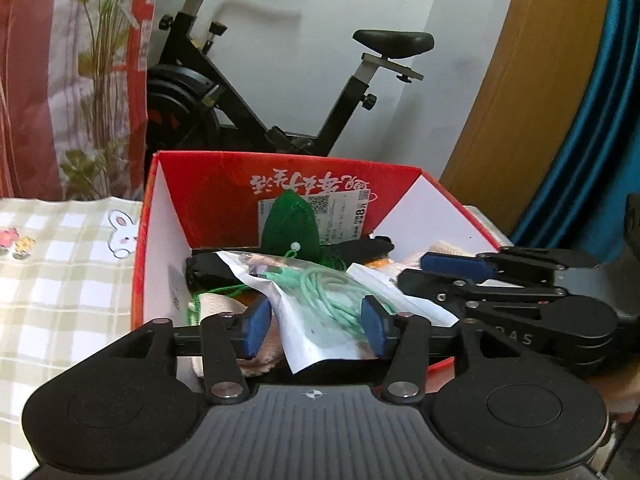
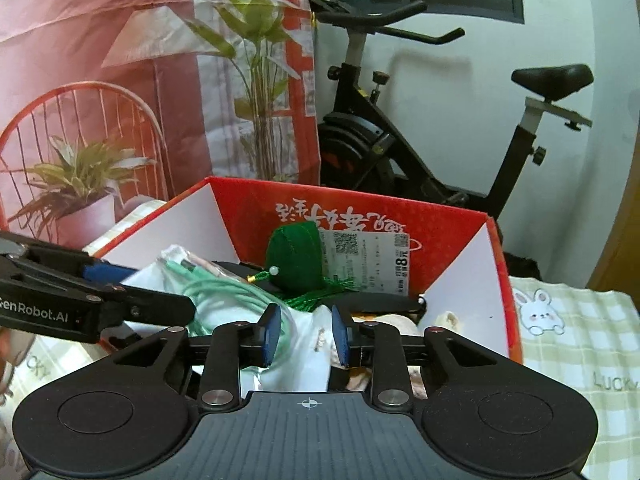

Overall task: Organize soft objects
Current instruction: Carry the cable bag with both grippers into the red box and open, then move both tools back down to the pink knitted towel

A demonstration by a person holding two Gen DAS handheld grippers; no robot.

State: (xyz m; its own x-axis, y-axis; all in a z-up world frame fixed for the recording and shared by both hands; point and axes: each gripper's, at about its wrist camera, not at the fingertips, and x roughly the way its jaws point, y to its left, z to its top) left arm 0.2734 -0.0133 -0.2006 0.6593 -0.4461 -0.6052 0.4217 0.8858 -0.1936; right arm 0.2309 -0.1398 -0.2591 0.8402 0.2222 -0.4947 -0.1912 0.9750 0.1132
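Left tool point(image 1: 316, 330) was spread around clear bag of mint cord point(image 1: 320, 300), pads apart; right tool point(image 2: 306, 334) spread over same bag inside red box point(image 1: 208, 184).

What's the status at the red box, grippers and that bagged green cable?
Left gripper and right gripper open, straddling the cable bag. Bag lies atop the clutter in the red box. Nothing in the way.

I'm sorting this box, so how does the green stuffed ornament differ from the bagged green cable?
The green ornament is dark, felt-like and leans upright at the back wall; the cable bag is pale mint inside clear plastic, lying flat in front. Both are inside the red box.
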